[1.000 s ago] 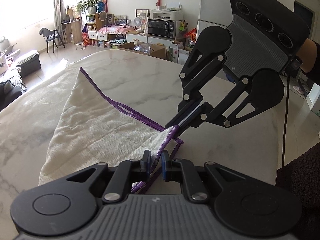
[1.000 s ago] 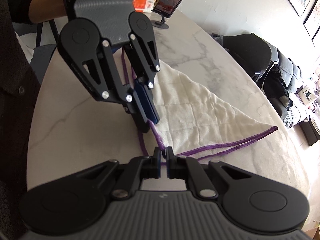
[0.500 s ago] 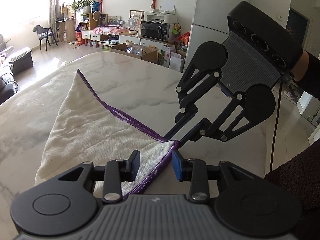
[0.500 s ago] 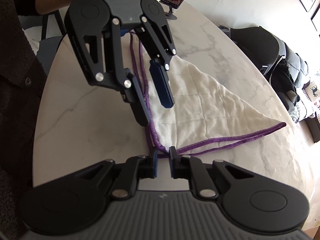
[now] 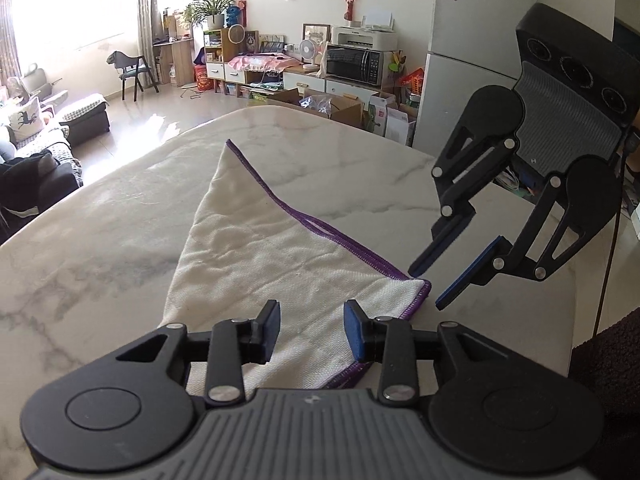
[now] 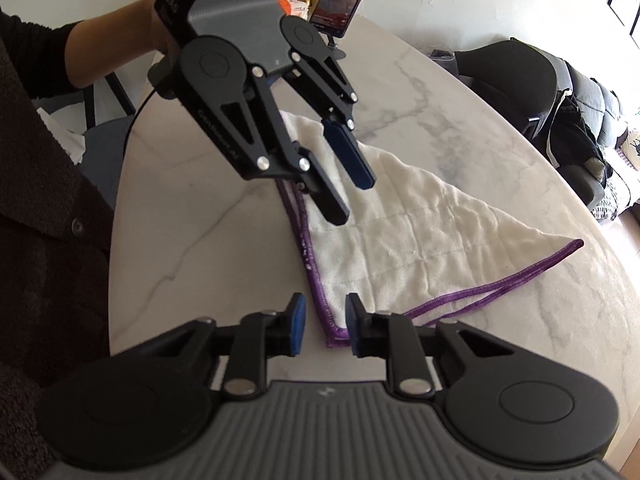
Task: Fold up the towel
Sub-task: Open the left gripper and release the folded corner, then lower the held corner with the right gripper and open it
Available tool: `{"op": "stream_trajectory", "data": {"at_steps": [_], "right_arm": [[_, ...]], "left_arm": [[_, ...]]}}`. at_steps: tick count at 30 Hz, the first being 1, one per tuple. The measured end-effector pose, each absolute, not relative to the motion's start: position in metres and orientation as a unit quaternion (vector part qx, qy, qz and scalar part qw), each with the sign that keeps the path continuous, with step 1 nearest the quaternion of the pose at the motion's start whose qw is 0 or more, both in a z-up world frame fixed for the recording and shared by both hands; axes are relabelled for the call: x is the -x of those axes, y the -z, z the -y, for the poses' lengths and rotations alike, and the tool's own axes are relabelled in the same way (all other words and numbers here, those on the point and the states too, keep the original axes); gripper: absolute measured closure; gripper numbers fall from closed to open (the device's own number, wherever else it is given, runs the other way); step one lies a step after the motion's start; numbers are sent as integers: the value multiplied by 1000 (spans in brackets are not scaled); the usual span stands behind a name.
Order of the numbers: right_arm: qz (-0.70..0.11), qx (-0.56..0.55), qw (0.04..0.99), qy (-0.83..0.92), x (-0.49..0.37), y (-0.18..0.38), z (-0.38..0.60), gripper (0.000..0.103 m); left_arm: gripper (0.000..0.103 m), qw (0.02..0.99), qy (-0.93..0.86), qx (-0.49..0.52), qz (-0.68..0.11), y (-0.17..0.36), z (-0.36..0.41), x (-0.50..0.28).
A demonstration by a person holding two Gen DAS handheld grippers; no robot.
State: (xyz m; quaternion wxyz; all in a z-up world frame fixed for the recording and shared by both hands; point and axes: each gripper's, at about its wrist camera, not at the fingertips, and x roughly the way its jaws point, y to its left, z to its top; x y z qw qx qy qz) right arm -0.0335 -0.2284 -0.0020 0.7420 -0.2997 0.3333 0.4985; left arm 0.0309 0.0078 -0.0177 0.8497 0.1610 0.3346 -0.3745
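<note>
Both tools released one folded towel, jaws apart.

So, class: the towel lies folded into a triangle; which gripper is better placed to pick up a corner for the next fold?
Right, probably: the right gripper straddles the towel corner; the left gripper hovers higher.

Place: you are in a home's living and dining room.
Evidence: marble table, fridge, microwave, sofa, potted plant.
</note>
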Motion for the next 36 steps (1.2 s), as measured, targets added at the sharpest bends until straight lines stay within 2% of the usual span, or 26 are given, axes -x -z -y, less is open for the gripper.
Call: {"op": "stream_trajectory", "data": {"at_steps": [4, 18, 25, 28, 36], "right_arm": [[-339, 285, 743, -502, 29, 2, 221, 89], [-354, 246, 752, -499, 24, -2, 224, 89], [-360, 219, 764, -489, 15, -4, 212, 89], [-380, 229, 759, -477, 13, 4, 208, 89], [-397, 215, 769, -452, 6, 21, 236, 90]], "left_arm": [[67, 863, 342, -152, -338, 12, -37, -34], [67, 892, 261, -87, -359, 4, -137, -19], [68, 874, 309, -104, -361, 13, -118, -15], [76, 863, 324, -119, -367, 23, -110, -9], [78, 865, 331, -115, -359, 39, -119, 8]]}}
